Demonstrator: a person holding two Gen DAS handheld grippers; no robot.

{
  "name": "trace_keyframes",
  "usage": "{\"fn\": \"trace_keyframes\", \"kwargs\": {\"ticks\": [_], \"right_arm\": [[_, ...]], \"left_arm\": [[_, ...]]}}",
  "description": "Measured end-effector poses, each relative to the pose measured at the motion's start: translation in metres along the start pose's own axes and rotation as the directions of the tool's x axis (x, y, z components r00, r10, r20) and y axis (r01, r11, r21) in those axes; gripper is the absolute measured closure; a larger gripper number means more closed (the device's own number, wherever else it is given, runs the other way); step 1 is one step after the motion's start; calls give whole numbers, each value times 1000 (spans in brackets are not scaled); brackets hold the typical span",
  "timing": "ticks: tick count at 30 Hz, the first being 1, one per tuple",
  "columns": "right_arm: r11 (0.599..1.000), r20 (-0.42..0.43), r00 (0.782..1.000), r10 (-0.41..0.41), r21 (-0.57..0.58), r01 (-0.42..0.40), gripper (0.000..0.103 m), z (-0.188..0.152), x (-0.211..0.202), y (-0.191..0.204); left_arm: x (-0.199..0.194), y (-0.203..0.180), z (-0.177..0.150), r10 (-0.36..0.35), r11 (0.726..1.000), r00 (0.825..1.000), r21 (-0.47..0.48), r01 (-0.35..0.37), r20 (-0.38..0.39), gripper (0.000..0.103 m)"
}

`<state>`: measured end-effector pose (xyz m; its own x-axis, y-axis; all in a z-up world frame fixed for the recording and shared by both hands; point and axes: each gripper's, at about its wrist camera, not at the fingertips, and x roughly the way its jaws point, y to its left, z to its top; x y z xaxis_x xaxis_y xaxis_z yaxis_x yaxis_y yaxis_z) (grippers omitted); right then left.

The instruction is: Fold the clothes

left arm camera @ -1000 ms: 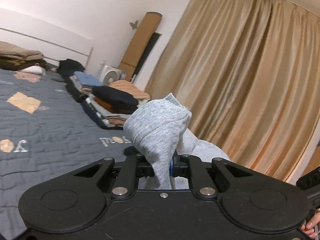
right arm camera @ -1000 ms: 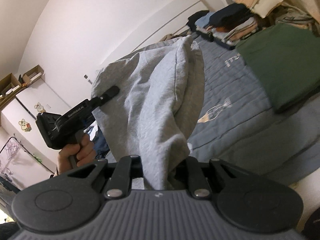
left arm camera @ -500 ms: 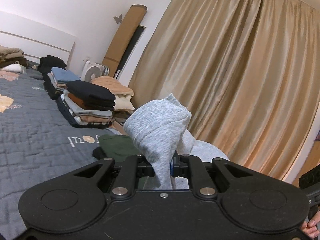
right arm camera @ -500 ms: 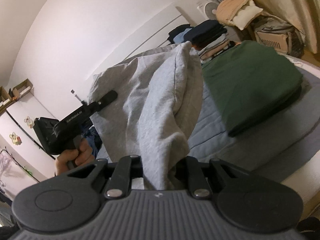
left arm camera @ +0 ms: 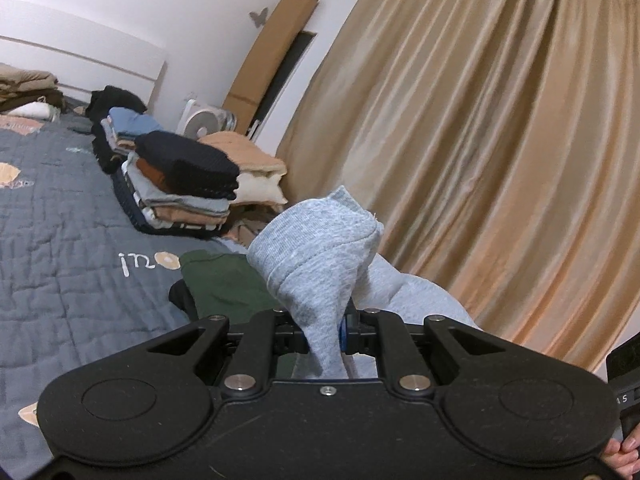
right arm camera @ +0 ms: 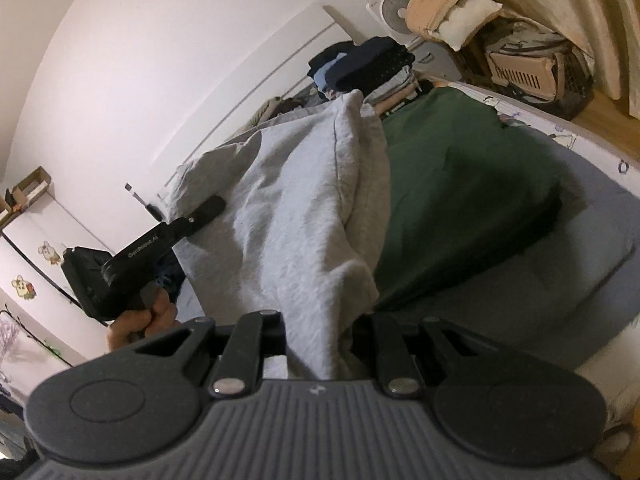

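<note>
1. Light grey knitted fleece garment: held up in the air above the bed, spread between the two tongs; one ribbed edge bunches above the left tongs, and the larger body hangs in soft folds ahead of the right tongs.
2. Left tongs: closed tightly on a folded edge of the grey garment, cloth pinched between the two fingers. In the right wrist view the same tool appears at the garment's far side, gripped by the person's left hand.
3. Right tongs: closed on the garment's near edge, fabric filling the gap between the fingers.
4. Dark green folded garment: lies flat on the bed, beneath and beside the hanging grey cloth.
5. Grey quilted bedspread with cream motifs: covers the bed under all items.
6. Stacks of folded clothes: ranged along the bed's far edge.
7. Gold pleated curtain: fills the background behind the bed; a white fan stands near the wall.
</note>
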<state>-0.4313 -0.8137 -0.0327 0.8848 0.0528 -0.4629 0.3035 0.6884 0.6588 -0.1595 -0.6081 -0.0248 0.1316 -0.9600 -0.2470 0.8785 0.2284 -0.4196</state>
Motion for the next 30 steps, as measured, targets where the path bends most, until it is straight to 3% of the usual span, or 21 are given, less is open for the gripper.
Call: {"fn": "trace_keyframes", "kwargs": {"ticks": [9, 20, 23, 25, 26, 28, 29, 30], "right_arm": [[1000, -38, 999, -12, -20, 11, 88, 59, 27, -49], [998, 6, 1000, 27, -52, -27, 87, 144, 44, -90], [1000, -41, 999, 14, -18, -15, 86, 153, 72, -117], [999, -97, 995, -37, -8, 36, 84, 152, 96, -136], [998, -128, 989, -70, -13, 69, 83, 150, 108, -145], [992, -175, 976, -127, -3, 128, 79, 143, 125, -164], [993, -173, 978, -114, 22, 119, 78, 140, 125, -172], [994, -159, 984, -80, 54, 90, 77, 138, 121, -178]], "left_arm": [[80, 16, 10, 74, 997, 996, -34, -75, -44, 91], [169, 27, 57, 58, 998, 998, -26, -58, -1, 91], [196, 41, 54, 93, 996, 994, -8, -93, -59, 91], [219, 55, 48, 136, 991, 983, 4, -137, -126, 84], [227, 65, 42, 181, 982, 969, -15, -186, -166, 78], [240, 84, 31, 271, 955, 931, -56, -292, -245, 75], [238, 91, 26, 291, 943, 922, -85, -321, -254, 75], [230, 96, 22, 287, 940, 926, -116, -322, -246, 71]]}}
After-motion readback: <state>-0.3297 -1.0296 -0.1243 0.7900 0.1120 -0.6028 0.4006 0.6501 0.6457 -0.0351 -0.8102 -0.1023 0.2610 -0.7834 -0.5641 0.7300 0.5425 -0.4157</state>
